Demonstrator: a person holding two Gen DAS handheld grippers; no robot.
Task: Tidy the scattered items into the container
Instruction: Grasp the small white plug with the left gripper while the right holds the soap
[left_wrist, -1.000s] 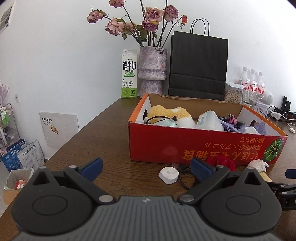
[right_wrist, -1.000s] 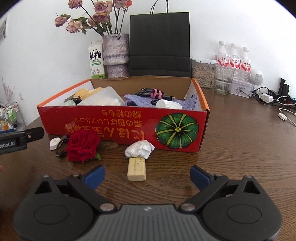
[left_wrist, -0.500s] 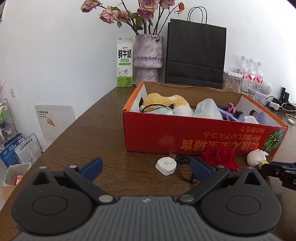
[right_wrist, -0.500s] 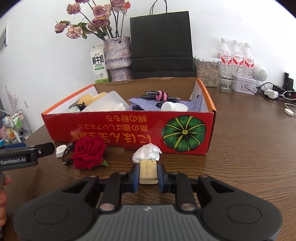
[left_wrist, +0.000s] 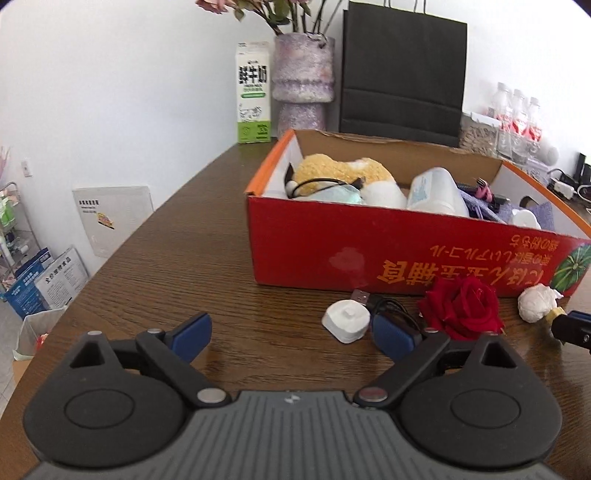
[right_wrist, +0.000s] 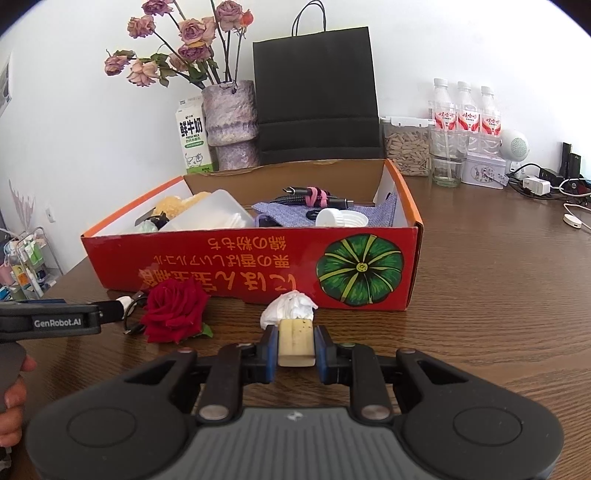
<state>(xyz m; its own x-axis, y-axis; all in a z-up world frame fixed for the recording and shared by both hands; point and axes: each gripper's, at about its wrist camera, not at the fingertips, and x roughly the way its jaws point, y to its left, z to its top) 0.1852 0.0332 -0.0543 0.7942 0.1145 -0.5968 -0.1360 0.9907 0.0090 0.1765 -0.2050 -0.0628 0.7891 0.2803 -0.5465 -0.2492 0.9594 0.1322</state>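
A red cardboard box holds a plush toy, a bottle, a cloth and a cable. In front of it on the wooden table lie a red rose, a crumpled white tissue, a white charger and a black cable. My right gripper is shut on a beige block just below the tissue. My left gripper is wide, its jaws closing, nothing between them; its right pad sits just before the charger and cable.
Behind the box stand a milk carton, a vase of dried roses and a black paper bag. Water bottles, a jar and plugs with cords line the back right. A hand holds the left gripper's handle.
My right gripper closed on the beige block. The left gripper tipped downward and moved closer to the charger and cable, its fingers narrowing a little.
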